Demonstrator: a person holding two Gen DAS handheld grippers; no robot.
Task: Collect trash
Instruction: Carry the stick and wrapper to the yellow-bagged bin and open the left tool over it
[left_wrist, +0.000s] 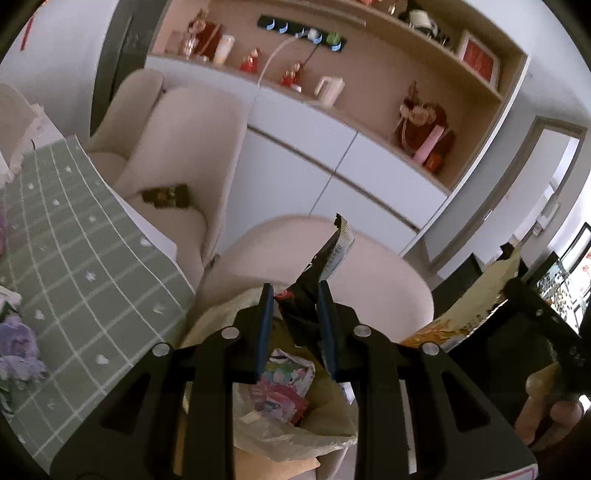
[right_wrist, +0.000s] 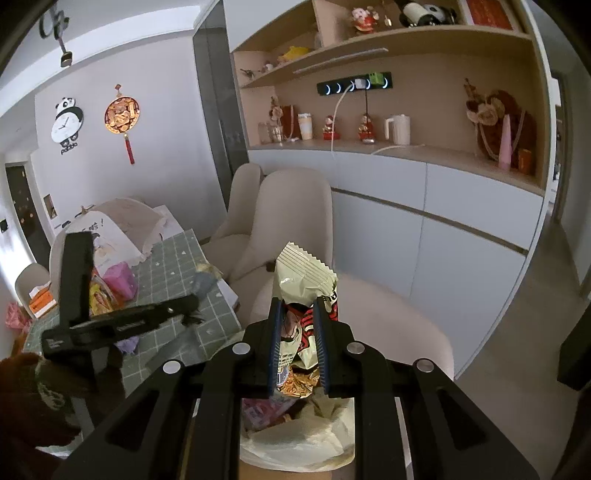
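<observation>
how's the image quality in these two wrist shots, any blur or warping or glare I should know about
Left wrist view: strong fisheye bending of the cabinet lines, dark vignette corners, motion smear on the green tablecloth and chairs; the dark wrapper in the jaws is fairly sharp. Right wrist view: same warping, crisper overall; the cream snack bag is clear with slight sheen. The bin bag below is partly hidden.

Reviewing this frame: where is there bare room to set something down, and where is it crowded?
Bare: the near cream chair seat, right of the held snack wrapper, and the green checked tablecloth toward its chair-side edge. Crowded: the lined trash bin, already holding wrappers, and the tablecloth's far end around the mesh food cover.
</observation>
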